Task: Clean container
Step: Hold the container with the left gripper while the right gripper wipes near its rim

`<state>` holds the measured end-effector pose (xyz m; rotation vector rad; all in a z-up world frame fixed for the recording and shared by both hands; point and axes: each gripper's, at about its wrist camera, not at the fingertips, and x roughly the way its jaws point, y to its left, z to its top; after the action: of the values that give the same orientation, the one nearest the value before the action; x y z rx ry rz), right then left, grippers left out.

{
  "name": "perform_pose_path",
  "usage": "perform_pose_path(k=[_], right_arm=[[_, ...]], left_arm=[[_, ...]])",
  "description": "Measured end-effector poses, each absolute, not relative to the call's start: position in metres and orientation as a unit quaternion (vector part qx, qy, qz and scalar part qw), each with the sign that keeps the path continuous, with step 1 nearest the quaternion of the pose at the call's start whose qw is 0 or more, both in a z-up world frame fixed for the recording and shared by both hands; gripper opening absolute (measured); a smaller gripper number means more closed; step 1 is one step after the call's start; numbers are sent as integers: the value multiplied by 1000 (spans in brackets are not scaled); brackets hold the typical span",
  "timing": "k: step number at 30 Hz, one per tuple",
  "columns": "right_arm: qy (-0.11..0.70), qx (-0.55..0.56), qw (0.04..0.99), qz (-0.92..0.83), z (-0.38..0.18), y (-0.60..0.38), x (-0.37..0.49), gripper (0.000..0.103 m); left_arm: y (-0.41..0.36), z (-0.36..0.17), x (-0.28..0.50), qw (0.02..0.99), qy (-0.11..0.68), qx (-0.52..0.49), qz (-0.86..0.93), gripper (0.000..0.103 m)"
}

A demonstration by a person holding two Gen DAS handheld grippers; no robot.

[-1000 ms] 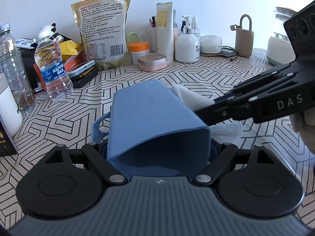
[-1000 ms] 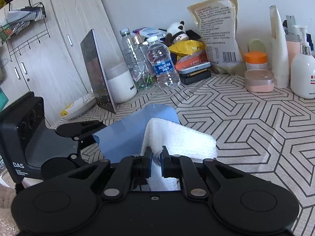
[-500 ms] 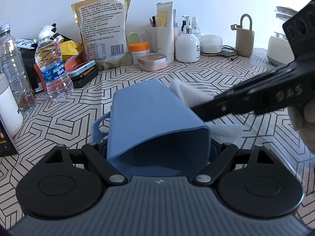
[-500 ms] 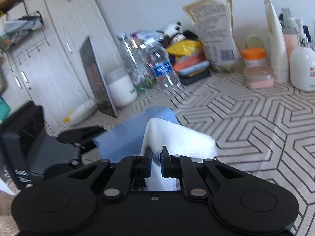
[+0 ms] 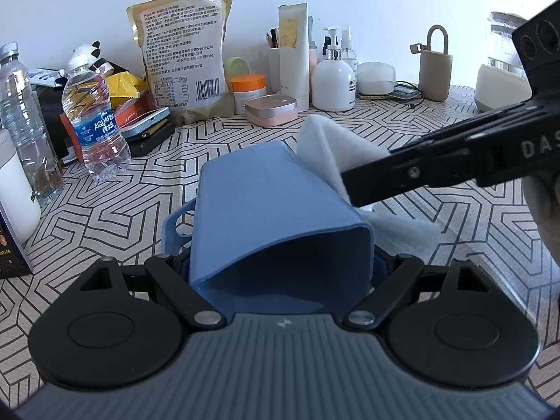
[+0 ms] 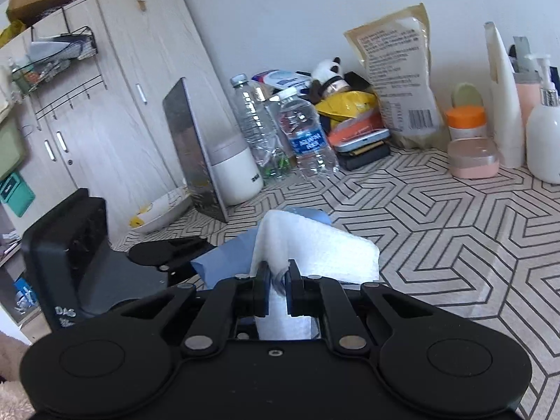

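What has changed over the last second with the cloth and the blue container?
The right gripper, shut on the white cloth, carried it along the outer side of the blue container, toward its far end and a little higher. Nothing was released. The left gripper holds the container as before, lying on its side; the table items are unmoved.

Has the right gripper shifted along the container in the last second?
Yes. In the left wrist view, the right gripper and cloth slid up the blue container, toward the pink case.

Between the left gripper's (image 5: 281, 273) matt black plastic fingers sits a smooth, matt blue plastic container (image 5: 276, 206). The right gripper (image 6: 278, 288) pinches a soft, fuzzy white cloth (image 6: 315, 245). Patterned fabric covers the desk (image 6: 455, 231).
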<state>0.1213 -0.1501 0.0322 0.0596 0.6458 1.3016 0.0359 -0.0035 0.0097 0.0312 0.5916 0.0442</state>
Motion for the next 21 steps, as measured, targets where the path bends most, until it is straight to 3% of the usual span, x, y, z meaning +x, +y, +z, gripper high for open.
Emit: perform_pose_path(k=[10,21], right_arm=[[330,-14,762,557,19,-138,124,13],[291,-24,771,566,35,-140,111,13]], left_arm=[[-5,10,36,956,293,21,24,87],[-3,9,36,956,292,16,24,87]])
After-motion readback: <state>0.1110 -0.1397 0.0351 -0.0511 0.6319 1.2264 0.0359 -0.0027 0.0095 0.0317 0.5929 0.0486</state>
